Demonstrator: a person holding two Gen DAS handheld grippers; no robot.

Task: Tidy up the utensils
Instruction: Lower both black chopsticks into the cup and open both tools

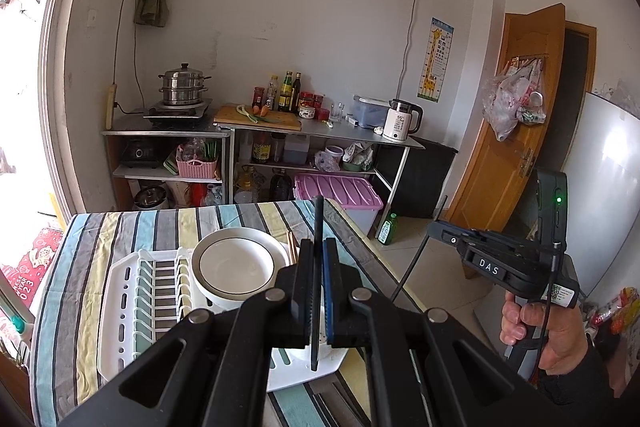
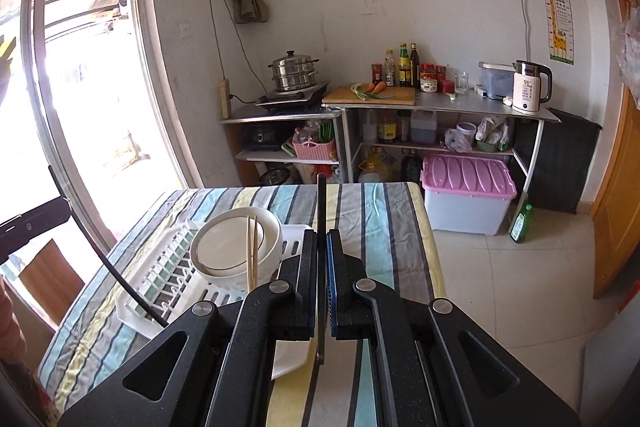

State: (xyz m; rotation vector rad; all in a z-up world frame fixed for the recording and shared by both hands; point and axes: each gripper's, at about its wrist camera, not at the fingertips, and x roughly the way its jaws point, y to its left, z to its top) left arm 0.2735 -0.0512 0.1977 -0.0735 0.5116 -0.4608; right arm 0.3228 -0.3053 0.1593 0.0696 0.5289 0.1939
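Observation:
My left gripper (image 1: 318,259) is shut on a thin black chopstick (image 1: 317,223) that stands upright between the pads, above the white dish rack (image 1: 140,291). My right gripper (image 2: 321,247) is shut on another thin black chopstick (image 2: 321,203), also upright, to the right of the rack (image 2: 168,279). White bowls (image 1: 236,267) sit in the rack. A pair of wooden chopsticks (image 2: 252,255) stands upright in the rack beside the bowls (image 2: 228,247); it also shows in the left wrist view (image 1: 291,247). The right gripper's body (image 1: 504,263) shows in the left wrist view, held in a hand.
The table has a striped cloth (image 2: 380,219). Behind it stand metal shelves with a steamer pot (image 2: 295,71), cutting board (image 2: 372,95), bottles and a kettle (image 2: 530,87). A pink-lidded storage box (image 2: 466,191) and a green bottle (image 2: 521,223) sit on the floor at the right.

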